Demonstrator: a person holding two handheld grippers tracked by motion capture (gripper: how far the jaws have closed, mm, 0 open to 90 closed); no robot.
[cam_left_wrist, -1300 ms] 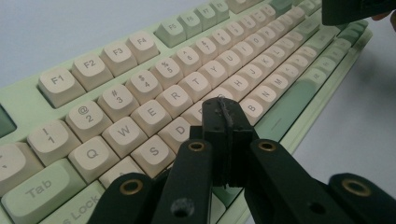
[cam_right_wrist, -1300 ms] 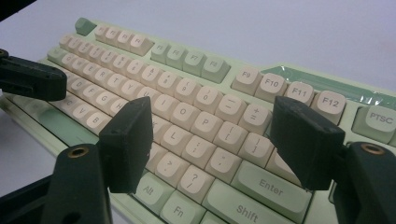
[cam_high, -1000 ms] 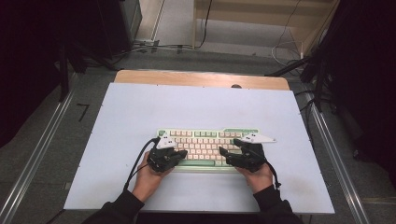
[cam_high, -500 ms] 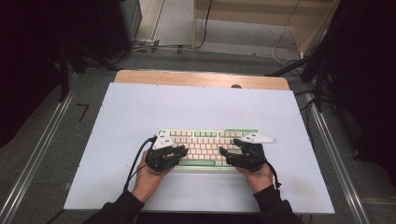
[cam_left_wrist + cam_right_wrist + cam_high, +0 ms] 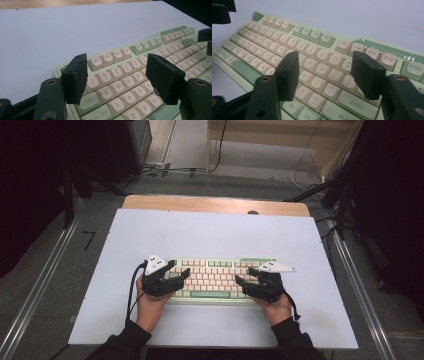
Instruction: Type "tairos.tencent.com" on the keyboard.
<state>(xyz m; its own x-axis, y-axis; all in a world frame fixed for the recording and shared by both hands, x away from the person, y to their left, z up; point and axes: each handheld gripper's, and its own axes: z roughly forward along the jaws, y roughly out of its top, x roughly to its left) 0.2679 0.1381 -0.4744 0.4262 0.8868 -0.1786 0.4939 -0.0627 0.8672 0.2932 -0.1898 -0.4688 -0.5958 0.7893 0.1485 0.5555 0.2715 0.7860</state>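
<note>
A pale green keyboard (image 5: 215, 277) with cream keys lies flat on the near half of the table. My left gripper (image 5: 181, 270) hovers over its left end, above the number and letter keys (image 5: 125, 82). Its jaws have just been opening and stand apart with nothing between them (image 5: 116, 62). My right gripper (image 5: 244, 276) hovers over the keyboard's right end, above the keys near Enter (image 5: 355, 105). Its jaws have just been closing a little but stay apart and empty (image 5: 325, 57). Each gripper is held in a hand that comes in from the near edge.
The keyboard rests on a pale blue-white board (image 5: 200, 235) with a wooden strip (image 5: 215, 205) along its far edge. Metal rails (image 5: 40, 285) run along both sides, and cables lie on the floor beyond. A black cable (image 5: 132, 290) trails from the left gripper.
The left gripper's jaws have spread from shut to apart, and that hand has drifted slightly left and away. The right hand has stayed put, its jaws a little narrower.
</note>
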